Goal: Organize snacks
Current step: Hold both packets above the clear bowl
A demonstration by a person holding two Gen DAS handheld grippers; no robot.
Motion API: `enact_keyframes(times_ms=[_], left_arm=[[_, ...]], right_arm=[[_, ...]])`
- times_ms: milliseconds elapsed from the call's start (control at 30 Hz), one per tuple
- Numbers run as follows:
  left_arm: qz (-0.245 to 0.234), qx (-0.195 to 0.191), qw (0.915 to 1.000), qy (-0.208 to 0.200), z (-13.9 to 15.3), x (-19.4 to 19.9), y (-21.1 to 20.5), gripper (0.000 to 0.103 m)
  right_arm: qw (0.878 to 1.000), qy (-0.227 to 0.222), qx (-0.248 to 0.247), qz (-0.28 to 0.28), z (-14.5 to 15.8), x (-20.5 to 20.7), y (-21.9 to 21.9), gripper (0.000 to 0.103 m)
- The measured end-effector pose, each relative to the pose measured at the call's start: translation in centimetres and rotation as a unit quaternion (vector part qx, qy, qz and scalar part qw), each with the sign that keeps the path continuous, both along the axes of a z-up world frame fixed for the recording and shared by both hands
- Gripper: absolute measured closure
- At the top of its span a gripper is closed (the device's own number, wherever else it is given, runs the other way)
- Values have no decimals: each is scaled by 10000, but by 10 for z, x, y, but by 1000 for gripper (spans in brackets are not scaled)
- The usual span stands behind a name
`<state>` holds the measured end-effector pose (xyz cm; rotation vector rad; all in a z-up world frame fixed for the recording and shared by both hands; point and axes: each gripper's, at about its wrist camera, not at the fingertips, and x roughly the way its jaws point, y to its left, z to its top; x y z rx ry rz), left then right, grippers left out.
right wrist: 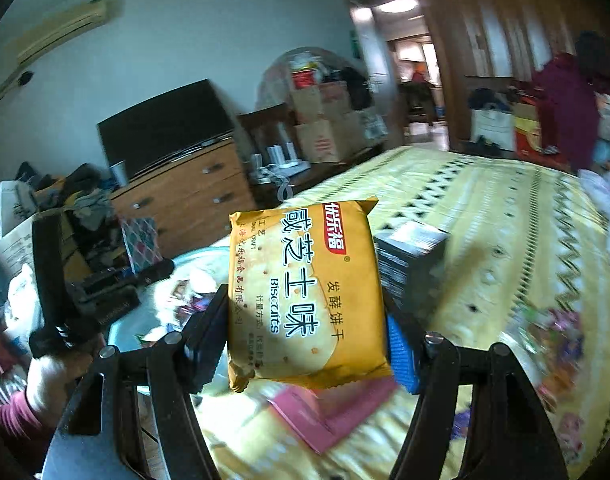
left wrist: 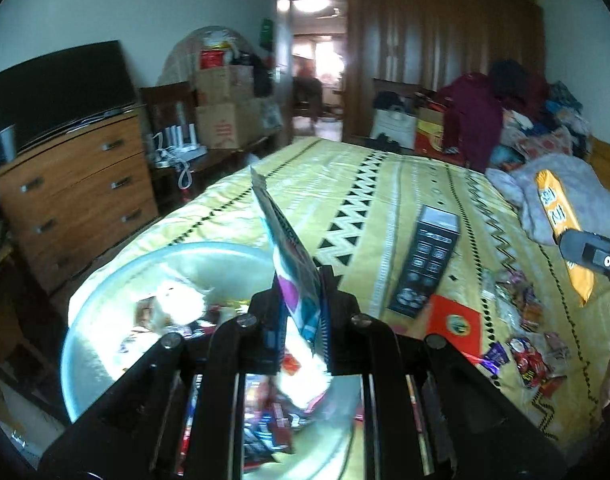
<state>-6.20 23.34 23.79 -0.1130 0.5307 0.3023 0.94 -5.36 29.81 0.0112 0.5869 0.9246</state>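
My left gripper [left wrist: 301, 312] is shut on a blue and pink snack packet [left wrist: 293, 264], held edge-up over a clear round bowl [left wrist: 105, 300] that holds several snacks at the bed's left edge. My right gripper [right wrist: 305, 332] is shut on a yellow biscuit pack [right wrist: 305, 296], held above the bed. That pack [left wrist: 561, 224] and the right gripper also show at the right of the left wrist view. The left gripper [right wrist: 117, 280] and the bowl [right wrist: 157, 312] show at the left of the right wrist view. Loose small snacks [left wrist: 521, 340] lie on the bedspread to the right.
A black box [left wrist: 425, 264] and a red envelope [left wrist: 457, 324] lie on the yellow patterned bedspread [left wrist: 345, 184]. A wooden dresser [left wrist: 77, 192] with a TV stands left of the bed. Clothes [left wrist: 537, 120] pile up at the far right. A grey blanket [left wrist: 577, 196] lies beside them.
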Motion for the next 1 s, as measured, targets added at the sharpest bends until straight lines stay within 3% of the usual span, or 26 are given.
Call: enact_keyframes(times_ms=[500, 1000], left_arm=[[711, -380, 9967, 27, -15, -16, 84, 89], [826, -544, 9950, 133, -22, -17, 114, 89]], right_arm=[[9918, 171, -264, 1240, 3, -11, 174, 31], [9865, 568, -471, 1463, -26, -2, 227, 31]])
